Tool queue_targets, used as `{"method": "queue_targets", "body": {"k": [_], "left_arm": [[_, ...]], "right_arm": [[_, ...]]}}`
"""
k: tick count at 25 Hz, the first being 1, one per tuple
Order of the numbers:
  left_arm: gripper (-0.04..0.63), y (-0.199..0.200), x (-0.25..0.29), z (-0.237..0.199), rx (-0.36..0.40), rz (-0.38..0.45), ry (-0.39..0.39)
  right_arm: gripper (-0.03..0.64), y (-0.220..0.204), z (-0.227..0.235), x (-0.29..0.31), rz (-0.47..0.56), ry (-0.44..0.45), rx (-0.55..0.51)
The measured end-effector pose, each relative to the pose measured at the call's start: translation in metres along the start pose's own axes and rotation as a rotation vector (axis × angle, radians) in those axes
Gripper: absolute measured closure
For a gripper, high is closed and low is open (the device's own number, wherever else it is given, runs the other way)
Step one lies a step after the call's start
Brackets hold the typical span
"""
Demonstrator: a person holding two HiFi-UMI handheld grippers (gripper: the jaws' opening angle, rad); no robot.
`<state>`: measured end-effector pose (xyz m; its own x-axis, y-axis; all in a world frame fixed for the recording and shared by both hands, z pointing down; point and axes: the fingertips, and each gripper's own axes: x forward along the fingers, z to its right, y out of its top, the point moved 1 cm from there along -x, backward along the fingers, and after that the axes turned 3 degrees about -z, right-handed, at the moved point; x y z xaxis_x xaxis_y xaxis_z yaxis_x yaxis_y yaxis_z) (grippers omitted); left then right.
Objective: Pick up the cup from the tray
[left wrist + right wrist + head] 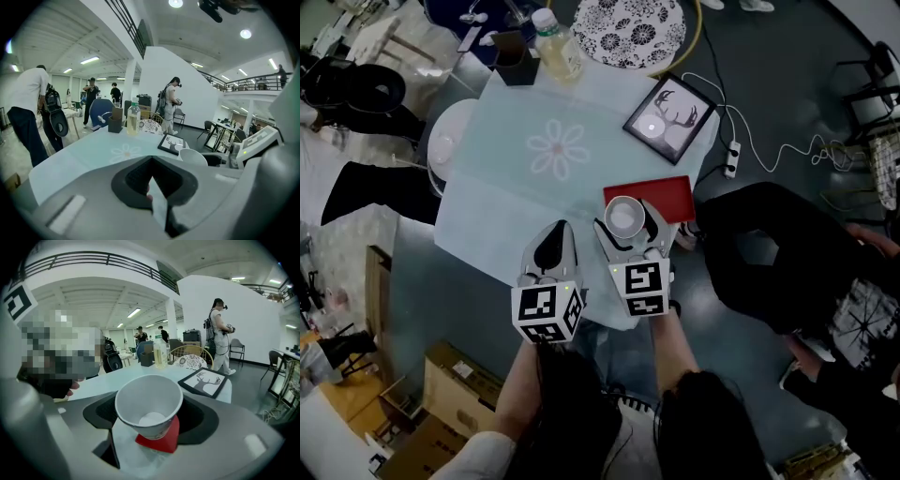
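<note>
Holding cup (149, 405) mouth-up, right gripper (151, 426) jaws clamped on it, left gripper (554, 247) jaws together

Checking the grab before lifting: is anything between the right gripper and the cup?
Nothing visible. The cup sits directly between the jaws of the right gripper, which press on its sides, just above the tray.

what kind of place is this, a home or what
Not a home: probably a big open office or lab hall. A railed mezzanine runs overhead, a person wearing a headset and backpack stands by, and more tables and chairs fill the floor.
</note>
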<state>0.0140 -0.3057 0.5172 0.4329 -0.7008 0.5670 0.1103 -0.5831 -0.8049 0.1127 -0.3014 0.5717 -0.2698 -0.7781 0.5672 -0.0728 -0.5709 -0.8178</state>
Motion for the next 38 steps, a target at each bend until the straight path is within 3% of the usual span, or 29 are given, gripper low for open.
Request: {"method": "queue_targets", "body": {"k": [8, 16, 28, 33, 38], "left_arm": [[0.595, -0.016, -0.037, -0.049, -0.042, 0.024, 0.058], [0.595, -0.042, -0.054, -0.071, -0.036, 0.033, 0.053], [0.595, -0.045, -0.07, -0.064, -0.043, 0.039, 0.0], [0.595, -0.045, -0.075, -0.07, -0.051, 0.05, 0.013], [0.595, -0.052, -0.08, -0.066, 0.022, 0.023, 0.007]], "right_arm": [[0.236, -0.003, -0.07, 0.005, 0.002, 0.063, -0.05], [0.236, -0.031, -0.11, 0.009, -0.03, 0.092, -0.054], [0.238, -0.07, -0.121, 0.011, -0.08, 0.05, -0.097], [0.241, -0.078, -0.117, 0.012, -0.076, 0.015, -0.098], [0.194, -0.079, -0.12, 0.011, -0.074, 0.043, -0.094]]}}
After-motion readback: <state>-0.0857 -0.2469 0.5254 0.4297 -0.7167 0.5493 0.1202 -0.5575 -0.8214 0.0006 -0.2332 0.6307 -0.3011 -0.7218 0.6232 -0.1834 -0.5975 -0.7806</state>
